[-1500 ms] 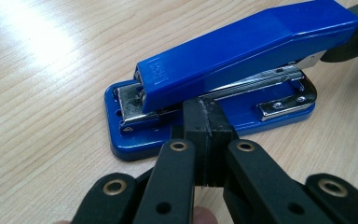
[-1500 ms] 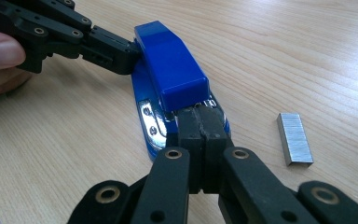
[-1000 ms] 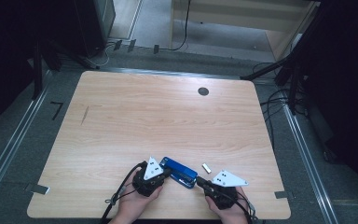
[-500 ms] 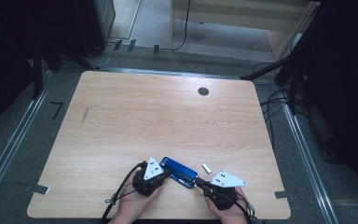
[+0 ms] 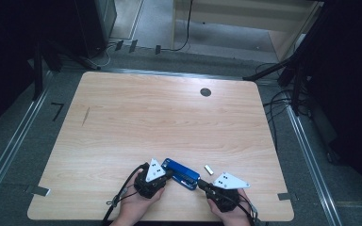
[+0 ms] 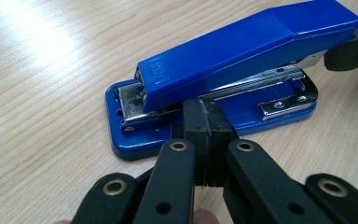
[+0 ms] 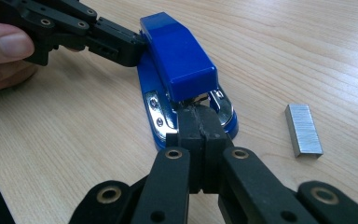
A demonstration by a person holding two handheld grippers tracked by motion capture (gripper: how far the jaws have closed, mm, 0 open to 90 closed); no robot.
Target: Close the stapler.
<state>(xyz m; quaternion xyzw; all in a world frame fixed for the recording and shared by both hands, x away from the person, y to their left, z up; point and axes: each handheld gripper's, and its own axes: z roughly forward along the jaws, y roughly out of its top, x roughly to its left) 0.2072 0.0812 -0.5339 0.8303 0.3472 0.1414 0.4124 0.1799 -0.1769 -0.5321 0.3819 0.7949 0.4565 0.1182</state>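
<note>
Your blue stapler (image 5: 181,173) sits low in the high view, a little right of centre, near the worktop's (image 5: 169,117) front edge. Your left tongs (image 6: 203,122) are closed with nothing between them; in the left gripper view the shut tips press against the stapler's side at the lower middle of the frame, wedged by the metal magazine under the blue top arm. Your right tongs (image 7: 196,122) are likewise closed and empty, their tips poked in at the stapler's hinge end, centre of the right gripper view. The strip of staples (image 7: 303,130) lies loose on the wood at the right of that frame, apart from the stapler.

Watch the risks. Both tongs only push, neither holds, so uneven pressure could spin or skid the stapler across the smooth wood. Levering hard under the top arm may make the tips slip out, or snap the arm open suddenly. A sideways skid could also knock the staple strip away
</note>
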